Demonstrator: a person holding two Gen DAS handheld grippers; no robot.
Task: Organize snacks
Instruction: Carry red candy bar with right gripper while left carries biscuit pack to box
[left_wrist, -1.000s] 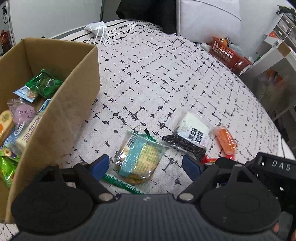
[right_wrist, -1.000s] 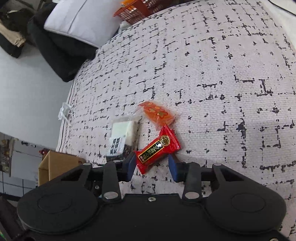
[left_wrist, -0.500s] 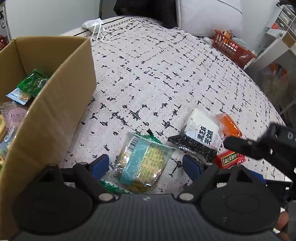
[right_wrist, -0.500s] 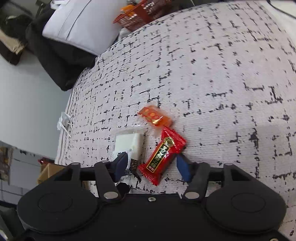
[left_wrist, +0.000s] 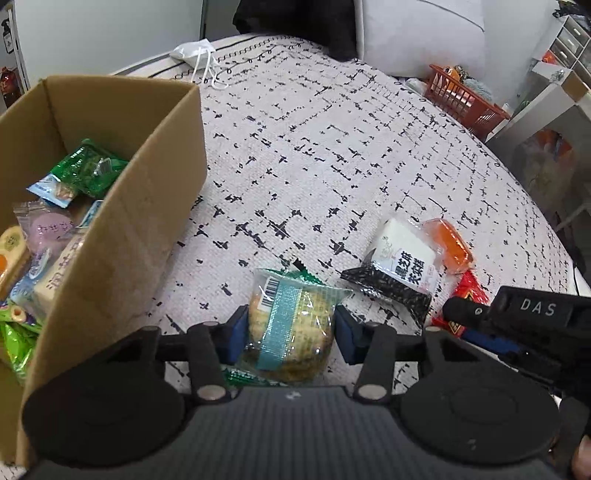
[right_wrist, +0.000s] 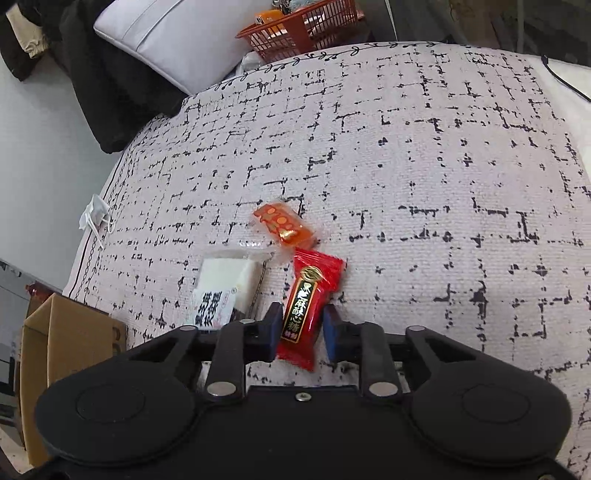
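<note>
My left gripper (left_wrist: 290, 332) has its jaws closing, and the blue pads press both sides of a clear biscuit packet (left_wrist: 291, 317) with a teal band, lying on the patterned bedspread. A green wrapper (left_wrist: 243, 376) pokes out under it. My right gripper (right_wrist: 301, 328) is shut on the lower part of a red candy (right_wrist: 308, 295), which lies just right of a black-and-white sesame packet (right_wrist: 221, 288). An orange candy (right_wrist: 284, 225) sits just beyond. The open cardboard box (left_wrist: 122, 236) on the left holds several snacks.
An orange basket (left_wrist: 461, 96) and a grey pillow (left_wrist: 417, 33) sit at the far end of the bed. A white face mask (left_wrist: 195, 51) lies beyond the box. White shelves (left_wrist: 546, 96) stand off the bed's right edge.
The left jaws have closed from wide apart onto the biscuit packet. The right gripper opened a little, rolled in line with the red candy, then shut on it.
</note>
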